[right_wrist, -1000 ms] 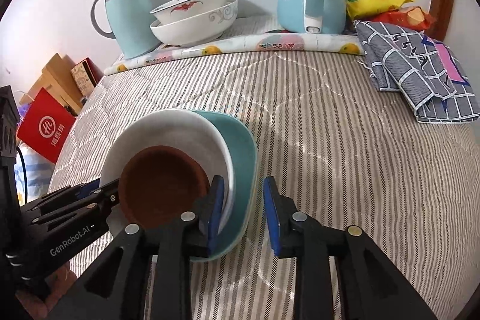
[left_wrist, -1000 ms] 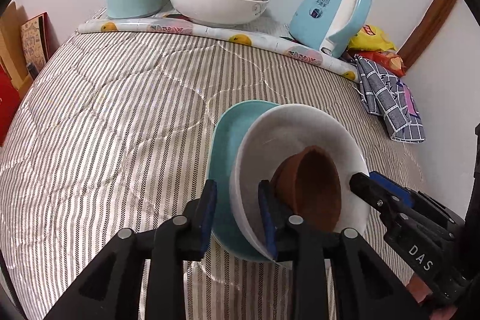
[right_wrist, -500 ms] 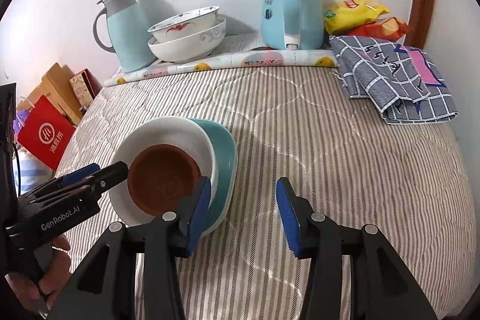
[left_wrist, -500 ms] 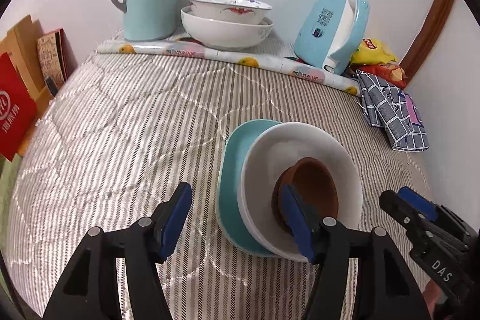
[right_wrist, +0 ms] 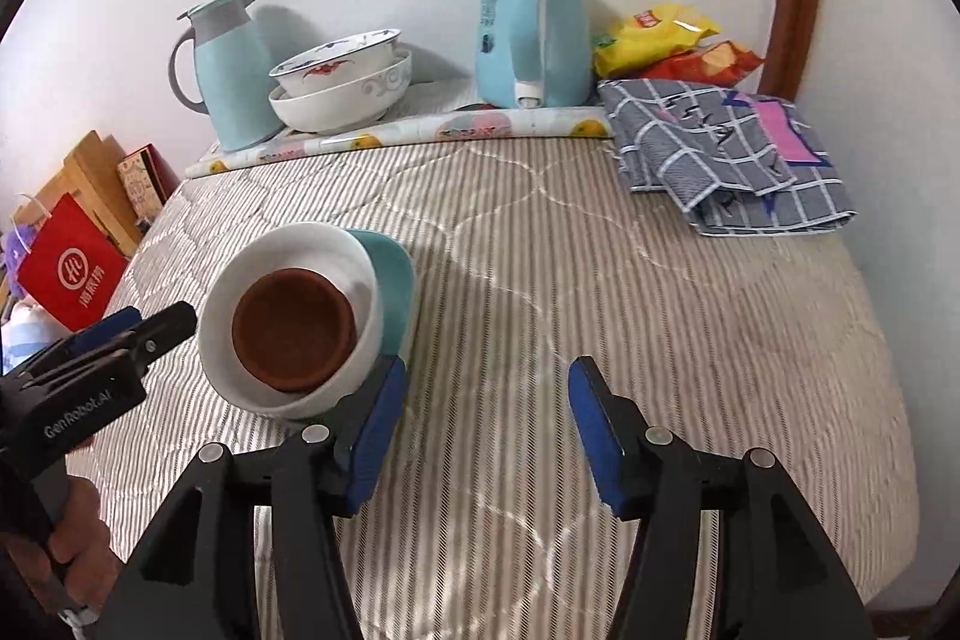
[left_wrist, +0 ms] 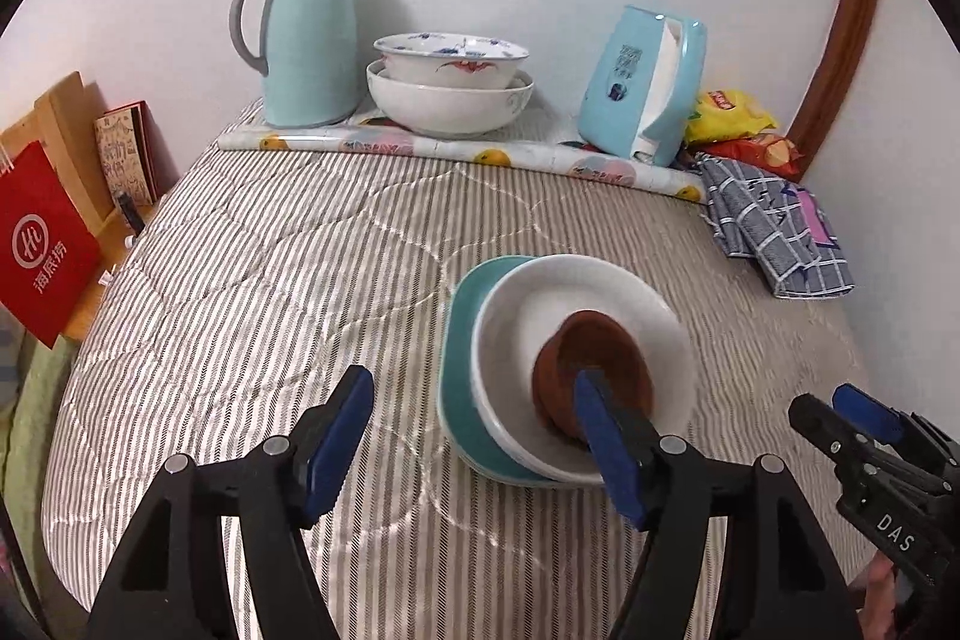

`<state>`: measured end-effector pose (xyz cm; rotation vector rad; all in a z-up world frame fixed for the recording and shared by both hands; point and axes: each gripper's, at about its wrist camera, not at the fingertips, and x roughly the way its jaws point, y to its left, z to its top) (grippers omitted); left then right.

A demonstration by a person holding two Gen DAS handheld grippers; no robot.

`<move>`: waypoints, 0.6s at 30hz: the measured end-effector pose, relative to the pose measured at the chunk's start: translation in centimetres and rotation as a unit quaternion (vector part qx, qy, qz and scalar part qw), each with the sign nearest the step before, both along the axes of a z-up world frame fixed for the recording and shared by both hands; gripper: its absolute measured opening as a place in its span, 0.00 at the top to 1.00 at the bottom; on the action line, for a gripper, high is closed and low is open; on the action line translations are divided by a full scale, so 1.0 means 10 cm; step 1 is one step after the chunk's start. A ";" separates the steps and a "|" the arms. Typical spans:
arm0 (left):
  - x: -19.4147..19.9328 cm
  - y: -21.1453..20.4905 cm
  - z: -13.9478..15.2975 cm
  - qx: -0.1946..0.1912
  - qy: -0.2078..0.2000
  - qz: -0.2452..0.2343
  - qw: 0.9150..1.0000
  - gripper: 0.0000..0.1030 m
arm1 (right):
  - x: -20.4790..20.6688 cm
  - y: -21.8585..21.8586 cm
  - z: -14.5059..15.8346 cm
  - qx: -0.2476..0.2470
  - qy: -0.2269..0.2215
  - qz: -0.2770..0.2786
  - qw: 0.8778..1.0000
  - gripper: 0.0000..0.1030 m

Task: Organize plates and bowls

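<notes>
- Striped quilted bed (left_wrist: 252, 280): carries everything; you work over its middle.
- Stack at centre: teal plate (left_wrist: 459, 334) under white bowl (left_wrist: 600, 292), brown bowl (left_wrist: 591, 358) nested on top, resting free.
- Your left claw (left_wrist: 468, 430) and right claw (right_wrist: 480, 418): both opening, pads touching nothing; stacking looks finished.
- Next, likely: the two patterned bowls (left_wrist: 450, 91) by the wall need no move.

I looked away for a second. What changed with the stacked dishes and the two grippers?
Both grippers let go: the left gripper and right gripper had pinched the stack's rims, and are now opening and drawing back, nothing between them. The teal plate, white bowl and brown bowl stayed stacked on the bedspread.
</notes>
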<state>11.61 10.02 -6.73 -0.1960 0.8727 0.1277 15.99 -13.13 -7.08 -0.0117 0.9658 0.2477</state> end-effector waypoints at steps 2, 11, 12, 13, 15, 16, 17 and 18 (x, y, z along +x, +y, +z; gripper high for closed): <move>-0.05 -0.06 0.06 0.004 -0.008 -0.001 1.000 0.32 | -0.05 -0.03 0.04 -0.009 0.000 -0.004 1.000 0.43; -0.35 -0.36 0.29 0.005 -0.046 0.001 0.999 0.24 | -0.38 -0.24 0.26 -0.018 -0.022 -0.024 0.999 0.24; -0.39 -0.40 0.32 0.006 -0.051 0.001 0.999 0.24 | -0.43 -0.27 0.30 -0.016 -0.032 -0.028 0.999 0.23; -0.42 -0.43 0.34 0.008 -0.055 0.000 0.998 0.22 | -0.48 -0.30 0.32 -0.015 -0.038 -0.031 0.999 0.19; -0.49 -0.50 0.40 0.019 -0.063 -0.001 0.998 0.18 | -0.56 -0.36 0.37 -0.016 -0.049 -0.040 0.998 0.14; -0.52 -0.56 0.43 0.029 -0.066 -0.006 0.997 0.15 | -0.60 -0.40 0.39 -0.016 -0.053 -0.043 0.997 0.13; -0.54 -0.59 0.45 0.035 -0.067 -0.011 0.997 0.13 | -0.62 -0.43 0.40 -0.016 -0.054 -0.045 0.997 0.11; -0.58 -0.63 0.47 0.043 -0.070 -0.015 0.996 0.13 | -0.65 -0.46 0.41 -0.017 -0.055 -0.049 0.997 0.11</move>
